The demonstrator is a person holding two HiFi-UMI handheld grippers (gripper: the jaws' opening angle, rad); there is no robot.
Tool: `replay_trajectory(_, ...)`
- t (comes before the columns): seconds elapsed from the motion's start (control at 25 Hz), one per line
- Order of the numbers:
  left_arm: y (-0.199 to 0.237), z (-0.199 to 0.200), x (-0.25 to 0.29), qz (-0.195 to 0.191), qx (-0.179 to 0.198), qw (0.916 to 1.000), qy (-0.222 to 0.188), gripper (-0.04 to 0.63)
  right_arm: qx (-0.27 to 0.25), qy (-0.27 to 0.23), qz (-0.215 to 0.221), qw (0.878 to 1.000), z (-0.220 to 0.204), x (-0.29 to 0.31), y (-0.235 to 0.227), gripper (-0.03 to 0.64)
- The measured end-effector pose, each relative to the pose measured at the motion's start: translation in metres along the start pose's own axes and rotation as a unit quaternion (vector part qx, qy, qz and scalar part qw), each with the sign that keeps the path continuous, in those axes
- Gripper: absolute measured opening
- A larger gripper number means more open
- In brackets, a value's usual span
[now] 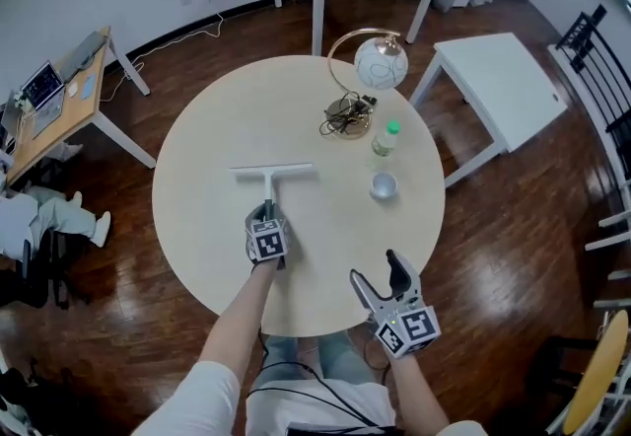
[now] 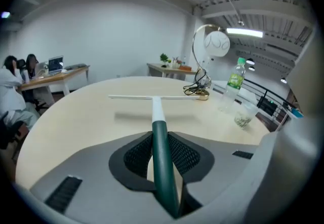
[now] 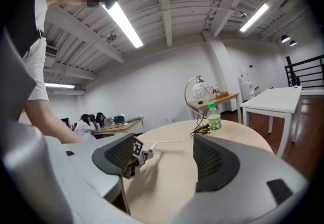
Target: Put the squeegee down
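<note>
The squeegee (image 1: 270,178) has a white T-shaped blade and neck and a dark green handle (image 2: 161,152). It sits low over the round beige table (image 1: 207,178), blade pointing away from me. My left gripper (image 1: 266,224) is shut on the green handle, both pads pressed against it. Whether the blade (image 2: 152,98) touches the tabletop I cannot tell; its shadow lies close below it. My right gripper (image 1: 377,273) hangs open over the table's near right edge with nothing between its fingers. In the right gripper view the left gripper (image 3: 130,159) and squeegee (image 3: 159,143) show ahead.
A globe lamp with a brass arc (image 1: 379,62) and tangled cable (image 1: 347,114) stands at the table's far side. A green-capped bottle (image 1: 385,138) and a glass (image 1: 384,186) are right of centre. A white table (image 1: 503,87) stands to the right, desks further off.
</note>
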State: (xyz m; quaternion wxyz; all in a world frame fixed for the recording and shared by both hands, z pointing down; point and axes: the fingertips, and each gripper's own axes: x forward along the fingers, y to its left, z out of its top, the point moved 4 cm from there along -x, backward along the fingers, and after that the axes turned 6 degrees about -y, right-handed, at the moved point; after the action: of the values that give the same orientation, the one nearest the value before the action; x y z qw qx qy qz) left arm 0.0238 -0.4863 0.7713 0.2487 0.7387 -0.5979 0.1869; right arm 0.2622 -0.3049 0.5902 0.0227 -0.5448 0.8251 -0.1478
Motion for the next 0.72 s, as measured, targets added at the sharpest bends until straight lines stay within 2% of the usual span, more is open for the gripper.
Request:
replay_trajectory(0.16, 0.002, -0.011, 0.032, 0.016, 0.043, 0.9987, 0.022, 0.083, -0.004, 0.022, -0.007, 1.0, -0.011, 0.001, -0.012, 0.38)
replay_trajectory(0.32, 0.008, -0.026, 0.045, 0.029, 0.051, 0.9965, 0.06, 0.084, 0.005, 0.023, -0.003, 1.0, -0.014, 0.006, -0.012, 0.38)
replay_trajectory(0.44, 0.012, -0.035, 0.058, 0.02, 0.066, 0.994, 0.085, 0.094, 0.005, 0.007, -0.007, 1.0, -0.008, 0.012, -0.015, 0.38)
replay_trajectory(0.48, 0.011, -0.036, 0.058, 0.012, 0.067, 0.9935, 0.091, 0.126, 0.011, 0.003, -0.013, 1.0, -0.004, 0.014, -0.015, 0.38)
replay_trajectory(0.52, 0.008, -0.036, 0.056, 0.001, 0.066, 0.9933, 0.095, 0.188, 0.018, -0.002, -0.018, 1.0, 0.0, 0.015, -0.016, 0.38)
replay_trajectory(0.56, 0.003, -0.032, 0.05, -0.01, 0.066, 0.9935, 0.092, 0.229, 0.024, -0.008, -0.02, 0.999, 0.005, 0.016, -0.015, 0.38)
replay_trajectory(0.6, -0.002, -0.025, 0.04, -0.02, 0.069, 0.9941, 0.081, 0.236, 0.025, -0.013, -0.018, 0.999, 0.01, 0.016, -0.015, 0.38)
replay_trajectory(0.72, -0.022, 0.012, -0.006, -0.064, 0.099, 0.9928, 0.016, 0.267, 0.002, -0.038, -0.007, 0.999, 0.027, 0.019, -0.013, 0.38)
